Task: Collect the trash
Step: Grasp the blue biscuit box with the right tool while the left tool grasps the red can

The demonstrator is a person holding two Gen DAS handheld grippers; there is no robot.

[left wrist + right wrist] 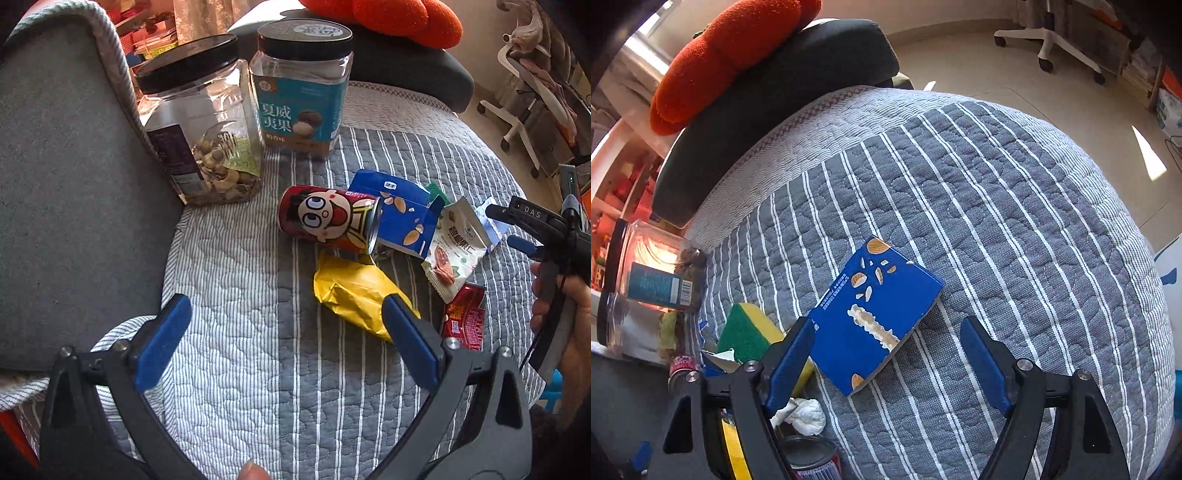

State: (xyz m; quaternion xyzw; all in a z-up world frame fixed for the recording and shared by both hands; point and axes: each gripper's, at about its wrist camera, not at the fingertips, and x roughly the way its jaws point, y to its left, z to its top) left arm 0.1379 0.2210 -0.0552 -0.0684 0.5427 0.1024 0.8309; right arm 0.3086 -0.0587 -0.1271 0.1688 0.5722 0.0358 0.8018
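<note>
Left gripper fingers apart, empty, over the striped quilt; yellow wrapper just beside one. Right gripper fingers apart around the blue box corner; open quilt beyond. Jar reads "夏威夷果".

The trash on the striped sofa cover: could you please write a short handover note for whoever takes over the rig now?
Left claw: open, empty, above the cover near the yellow wrapper.
Right claw: open, empty, around the blue box, not gripping.
Red can, nut packet, red wrapper, sponge, tissue lie loose.
Done: nothing collected.
Left: everything; no bin in view.
</note>
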